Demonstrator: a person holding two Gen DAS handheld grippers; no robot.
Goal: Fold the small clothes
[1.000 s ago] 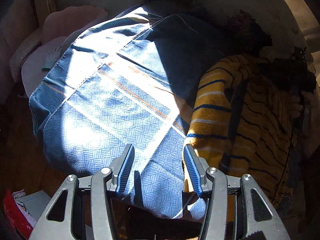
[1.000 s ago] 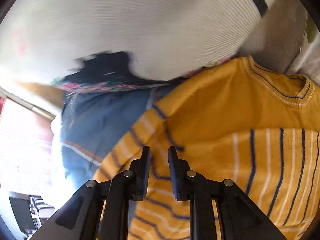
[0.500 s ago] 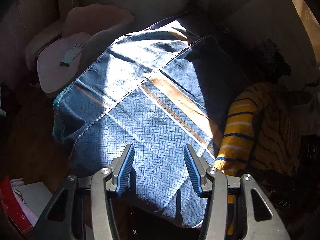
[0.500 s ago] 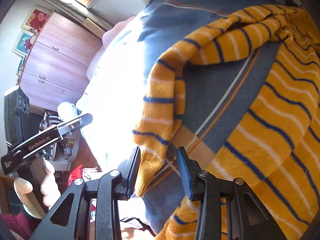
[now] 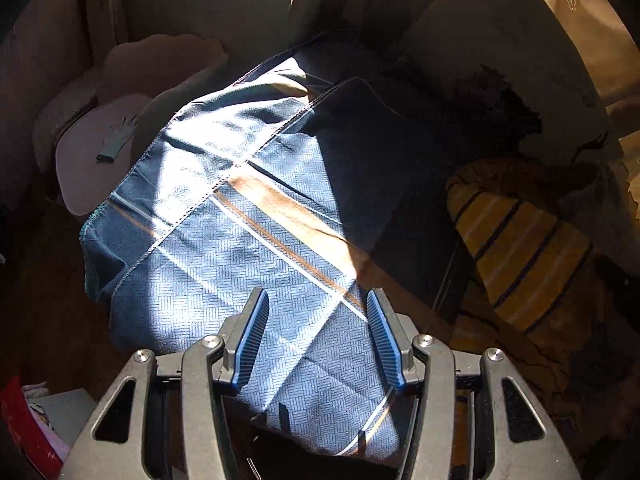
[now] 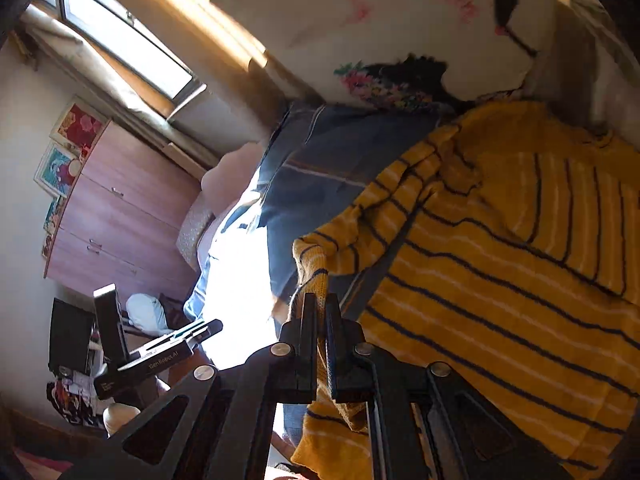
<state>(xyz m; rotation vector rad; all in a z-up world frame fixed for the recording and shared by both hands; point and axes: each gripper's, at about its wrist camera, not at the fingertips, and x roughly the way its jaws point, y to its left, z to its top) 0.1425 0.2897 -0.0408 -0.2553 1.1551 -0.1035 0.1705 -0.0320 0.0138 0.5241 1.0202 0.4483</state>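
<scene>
- Since half a second ago the right gripper has closed its jaws onto the cuff of the yellow striped sweater, pinching it at the fingertips.
- Beyond and to its right, the sweater's body spreads over the blue cloth.
- Left gripper hovers half-open, empty, above that cloth, the sweater off to its right.

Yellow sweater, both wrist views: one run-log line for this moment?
right hand-held gripper: shut on yellow sweater cuff | left hand-held gripper: open, empty, over blue cloth

Blue patterned bedcover, white printed pillow, wooden wardrobe, window
</scene>
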